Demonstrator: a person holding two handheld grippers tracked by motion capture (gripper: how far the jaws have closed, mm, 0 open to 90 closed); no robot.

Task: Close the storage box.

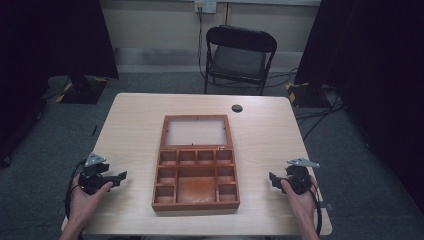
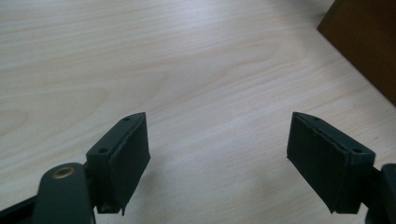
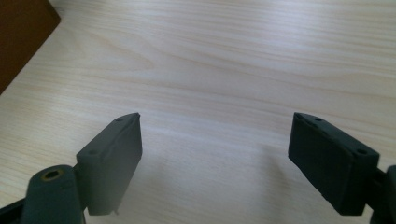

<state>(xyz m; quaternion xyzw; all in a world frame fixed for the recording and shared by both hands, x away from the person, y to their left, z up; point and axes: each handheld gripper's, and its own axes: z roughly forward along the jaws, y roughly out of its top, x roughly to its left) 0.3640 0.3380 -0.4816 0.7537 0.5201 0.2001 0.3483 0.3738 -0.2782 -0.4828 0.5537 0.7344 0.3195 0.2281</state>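
we hold the left gripper (image 1: 119, 179) and right gripper (image 1: 272, 179) low over the wooden table (image 1: 135, 125), one at each side of the open compartmented wooden box (image 1: 196, 187) lying midway, jaws parted and empty, apparently poised to approach it from both flanks.

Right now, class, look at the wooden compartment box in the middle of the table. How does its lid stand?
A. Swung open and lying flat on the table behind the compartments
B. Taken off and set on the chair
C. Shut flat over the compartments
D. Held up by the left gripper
A: the lid lies flat on the table behind the open compartments of the box.
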